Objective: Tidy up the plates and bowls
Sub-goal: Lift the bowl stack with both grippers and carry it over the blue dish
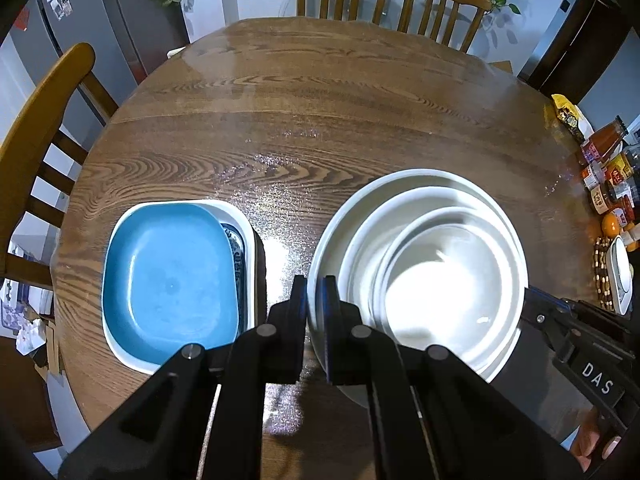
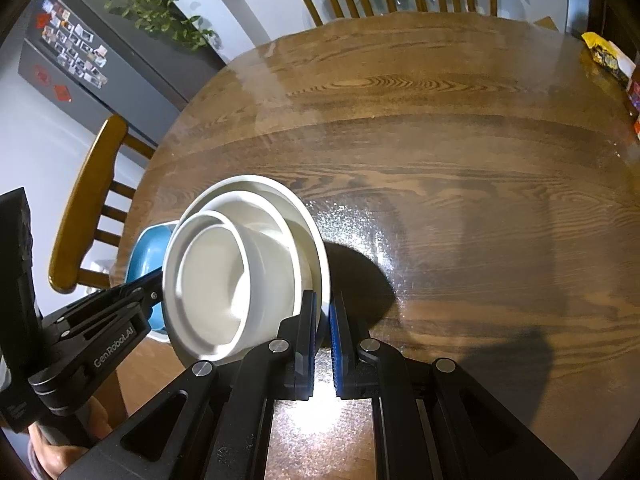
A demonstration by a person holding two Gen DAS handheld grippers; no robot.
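While each claw, left (image 1: 316,292) and right (image 2: 324,312), pinches the white bowl stack's (image 1: 432,264) opposite rims, "DAS" and "GenRobot.AI" read on their housings. The glossy wooden desk (image 1: 320,120) (chairs (image 1: 36,152) around) fills both frames.

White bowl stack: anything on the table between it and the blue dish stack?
Nothing visible. The white bowl stack is clamped at opposite rims by the left gripper and right gripper. Only a bare strip of table separates it from the blue dish stack.
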